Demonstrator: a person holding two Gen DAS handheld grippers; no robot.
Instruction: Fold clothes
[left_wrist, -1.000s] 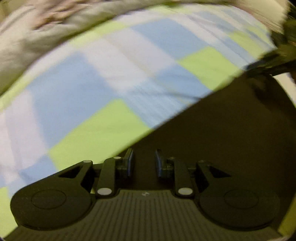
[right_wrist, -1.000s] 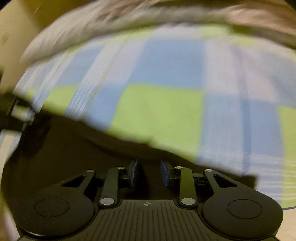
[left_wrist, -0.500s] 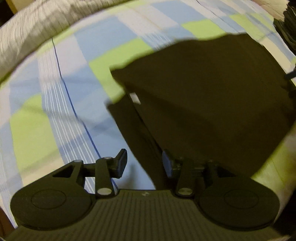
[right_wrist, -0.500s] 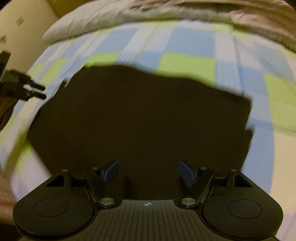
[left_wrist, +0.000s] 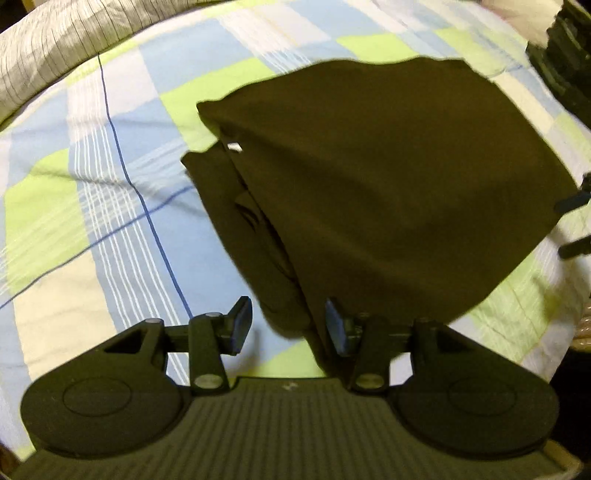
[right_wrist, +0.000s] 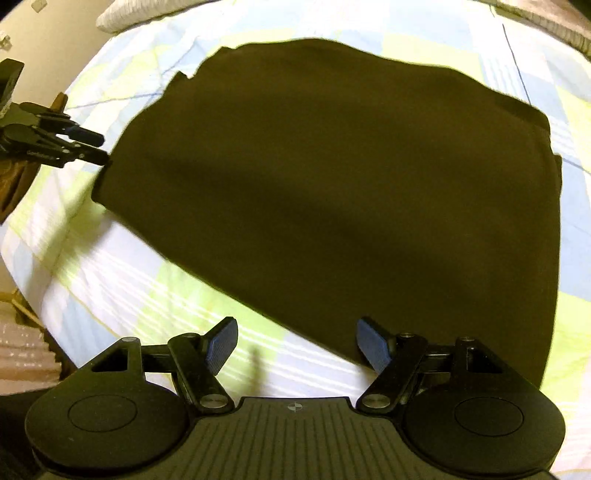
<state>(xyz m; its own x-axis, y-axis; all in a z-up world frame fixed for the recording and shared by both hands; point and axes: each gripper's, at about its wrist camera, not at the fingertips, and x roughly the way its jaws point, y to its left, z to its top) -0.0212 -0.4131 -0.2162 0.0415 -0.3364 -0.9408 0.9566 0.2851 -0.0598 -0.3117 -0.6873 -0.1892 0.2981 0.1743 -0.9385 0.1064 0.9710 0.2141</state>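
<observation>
Hovering both grippers above dark garment (right_wrist: 332, 177) lying folded on checked bedsheet (left_wrist: 92, 184); I read left gripper (left_wrist: 288, 326) and right gripper (right_wrist: 297, 345) jaws spread, having just opened, empty, fold released.

One dark garment (left_wrist: 388, 177) lying ahead of the jaws, one checked sheet (left_wrist: 92, 184) spreading beneath, one pillow (left_wrist: 55, 40) sitting beyond

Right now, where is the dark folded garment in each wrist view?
Left wrist view: dark folded garment fills centre and right, layered edge facing left.
Right wrist view: dark folded garment fills the centre.
Shared landmark: the checked bedsheet under it.
</observation>
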